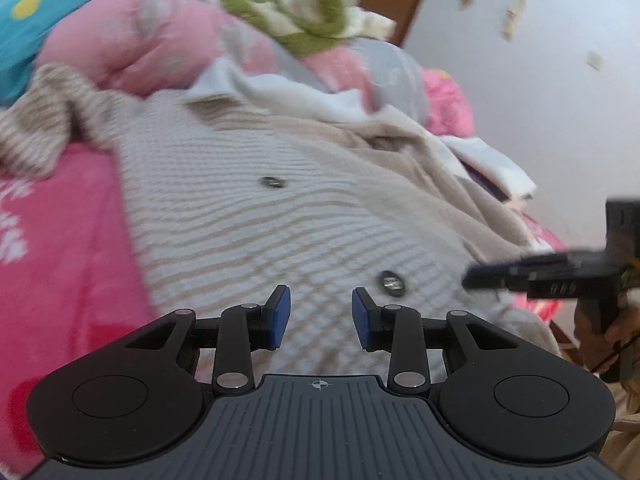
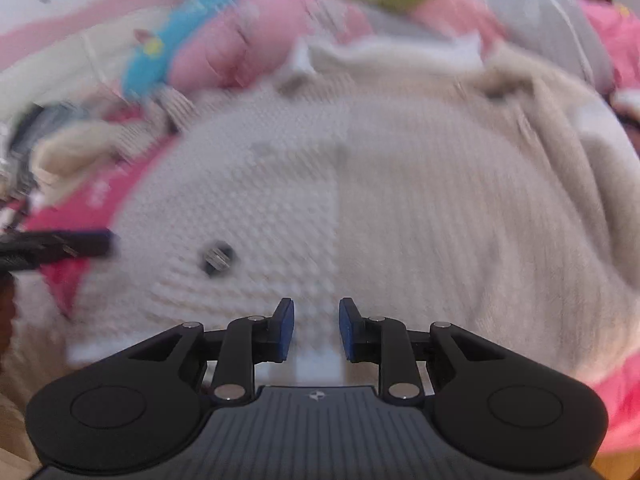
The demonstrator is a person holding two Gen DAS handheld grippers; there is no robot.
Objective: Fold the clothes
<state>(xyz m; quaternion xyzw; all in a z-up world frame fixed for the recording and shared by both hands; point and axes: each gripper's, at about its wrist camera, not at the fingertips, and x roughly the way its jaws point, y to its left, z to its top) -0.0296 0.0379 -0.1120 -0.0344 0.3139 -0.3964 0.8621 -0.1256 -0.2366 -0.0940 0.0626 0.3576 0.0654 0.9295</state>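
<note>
Here, the cardigan (image 1: 256, 216) lies spread flat directly ahead of and below both grippers, on a pink sheet (image 1: 60, 240). It is a beige-and-white ribbed knit.

Left gripper (image 1: 321, 314): jaws parted to a narrow gap, nothing between the blue pads (image 1: 282, 316). The knit shows through the gap; whether the pads touch it cannot be told. One dark button (image 1: 392, 282) sits just right of the right pad. A second button (image 1: 271, 182) lies farther ahead, slightly left of centre. One sleeve (image 1: 44, 120) trails off far to the left. Beyond the collar, a pink quilt (image 1: 132, 40) is heaped, with a green-and-cream cloth (image 1: 304, 16) on top. A white wall (image 1: 540, 80) stands at far right.

Right gripper (image 1: 492, 278): in the left view it enters from the right edge, level with the left fingertips, above the cardigan's right part. A hand (image 1: 616, 332) grips its handle.

In the right view, which is blurred, the right gripper (image 2: 316, 326) also shows a narrow gap with no cloth between the pads (image 2: 286, 328). The cardigan (image 2: 440, 220) fills the field ahead. A button (image 2: 218, 258) lies ahead and to the left. The left gripper (image 2: 80, 244) enters from the left edge over the pink sheet (image 2: 112, 188).
</note>
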